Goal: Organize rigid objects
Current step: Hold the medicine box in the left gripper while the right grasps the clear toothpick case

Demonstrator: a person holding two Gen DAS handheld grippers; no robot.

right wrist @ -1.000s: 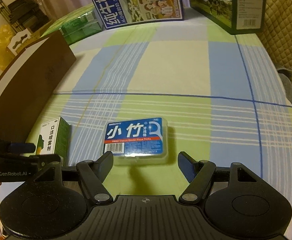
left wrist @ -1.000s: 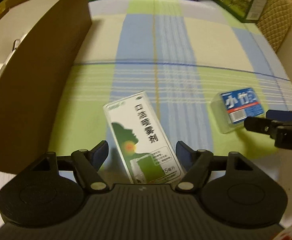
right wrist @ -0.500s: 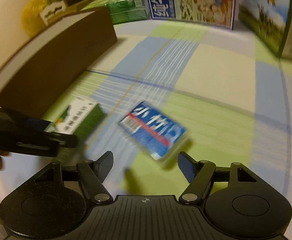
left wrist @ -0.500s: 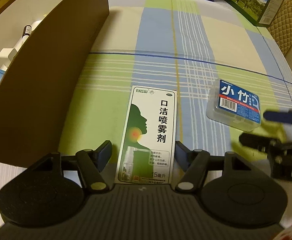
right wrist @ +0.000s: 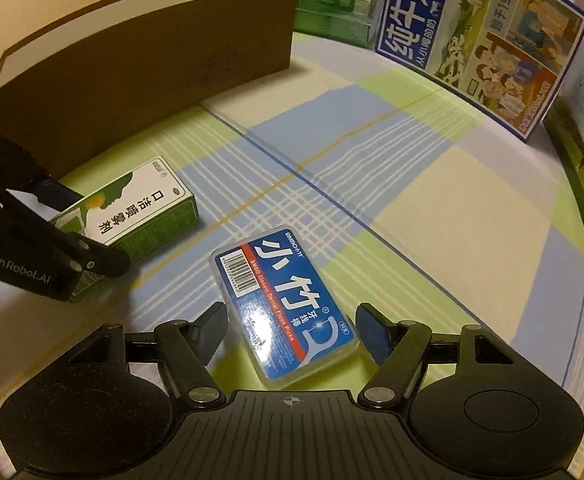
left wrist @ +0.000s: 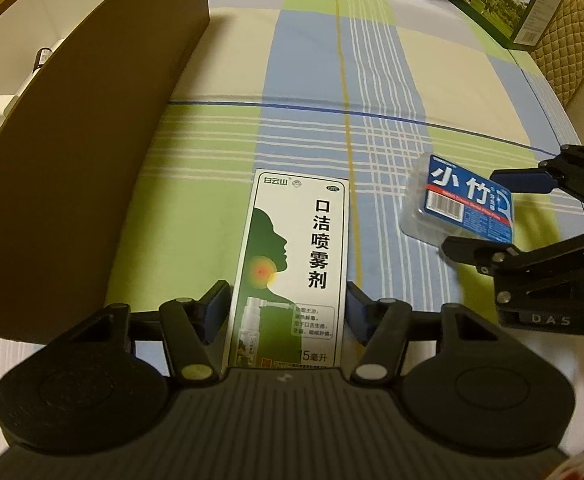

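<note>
The spray carton [left wrist: 296,264], low in the left-wrist frame's centre on the tabletop [left wrist: 372,80], looks light, stiff cardboard that would crush if squeezed hard; the left claw [left wrist: 288,312] is closing across its long sides, pads nearly touching. The smaller floss case [right wrist: 286,306], low centre in the right-wrist frame, looks like slick hard plastic, lying askew between the spread but closing right claw [right wrist: 292,330], best pinched across its narrow width.

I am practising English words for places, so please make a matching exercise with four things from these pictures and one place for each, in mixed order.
Things:
1. spray box
2. floss box
3. brown box
4. milk carton

Places:
A. standing at the far edge of the table
B. between the closing jaws of the left gripper
C. beside the spray box, open at the top
D. between the closing jaws of the right gripper

Pairs: 1-B, 2-D, 3-C, 4-A
</note>
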